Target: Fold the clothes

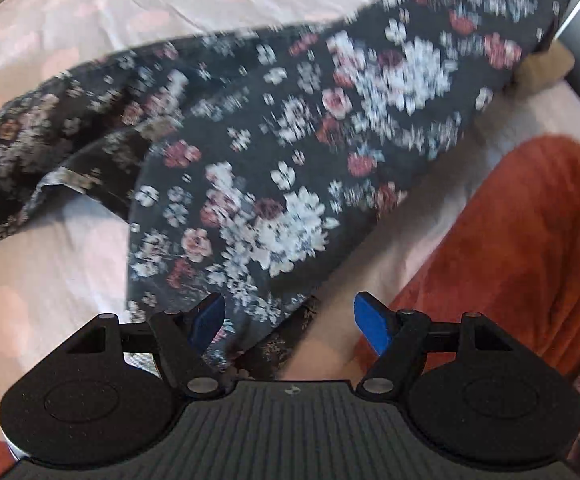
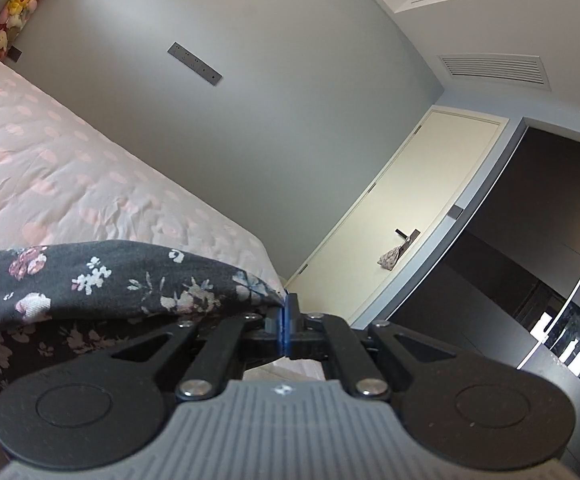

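1. Garment (image 1: pixel 273 152): soft, light, limp; draped across the bed (image 1: pixel 49 264).
2. Right gripper (image 2: pixel 285 320): closed, pinching a corner.
3. Left gripper (image 1: pixel 290 320): wide open, empty; best grasp is the near hem.

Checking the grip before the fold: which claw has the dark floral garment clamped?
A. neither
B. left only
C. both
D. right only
D: the right claw is shut on the floral garment's edge, while the left claw is open with cloth passing between its fingers.
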Motion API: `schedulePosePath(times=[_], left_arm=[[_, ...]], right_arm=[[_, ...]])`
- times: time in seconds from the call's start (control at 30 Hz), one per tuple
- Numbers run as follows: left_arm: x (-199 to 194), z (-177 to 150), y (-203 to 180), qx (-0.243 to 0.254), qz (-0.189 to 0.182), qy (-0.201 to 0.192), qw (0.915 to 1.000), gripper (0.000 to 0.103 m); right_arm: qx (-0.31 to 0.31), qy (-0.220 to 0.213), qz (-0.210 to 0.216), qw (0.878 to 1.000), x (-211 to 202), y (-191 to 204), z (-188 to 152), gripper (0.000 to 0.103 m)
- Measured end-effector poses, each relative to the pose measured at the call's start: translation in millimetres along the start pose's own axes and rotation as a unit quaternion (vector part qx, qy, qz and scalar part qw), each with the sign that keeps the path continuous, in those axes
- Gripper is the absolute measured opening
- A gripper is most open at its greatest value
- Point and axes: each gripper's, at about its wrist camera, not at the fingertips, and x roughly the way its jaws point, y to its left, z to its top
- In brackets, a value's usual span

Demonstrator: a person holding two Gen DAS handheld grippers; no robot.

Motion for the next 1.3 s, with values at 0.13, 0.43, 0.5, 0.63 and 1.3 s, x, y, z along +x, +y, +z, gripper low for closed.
schedulePosePath(times=[0.13, 0.43, 0.5, 0.63, 1.3], left_arm=[[21.1, 0.2, 6.3, -0.021, 0.039, 0.010, 0.9990, 0.039], [-76.4, -4.2, 80.4, -0.167, 0.039, -0.159, 0.9724, 0.003], [-121.1, -5.8, 103.7, -0.196, 0.037, -0.220, 0.9549, 0.003], [-208.4, -15.8, 127.8, -0.199, 0.057, -0.323, 0.9234, 0.003], [-286.9, -3.1, 142.3, -0.191, 0.091, -0.396, 0.8935, 0.003]], right_arm=[[0.006, -0.005, 0.002, 1.000, -0.2, -12.6, -10.5, 0.001], [0.019, -0.048, -0.014, 0.999, -24.6, -30.7, -0.9, 0.001], [0.021, -0.067, -0.023, 0.997, -35.9, -37.5, 7.2, 0.001], [0.021, -0.117, -0.041, 0.992, -65.7, -51.7, 31.5, 0.001], [0.008, -0.156, -0.039, 0.987, -62.1, -30.1, 86.3, 0.002]])
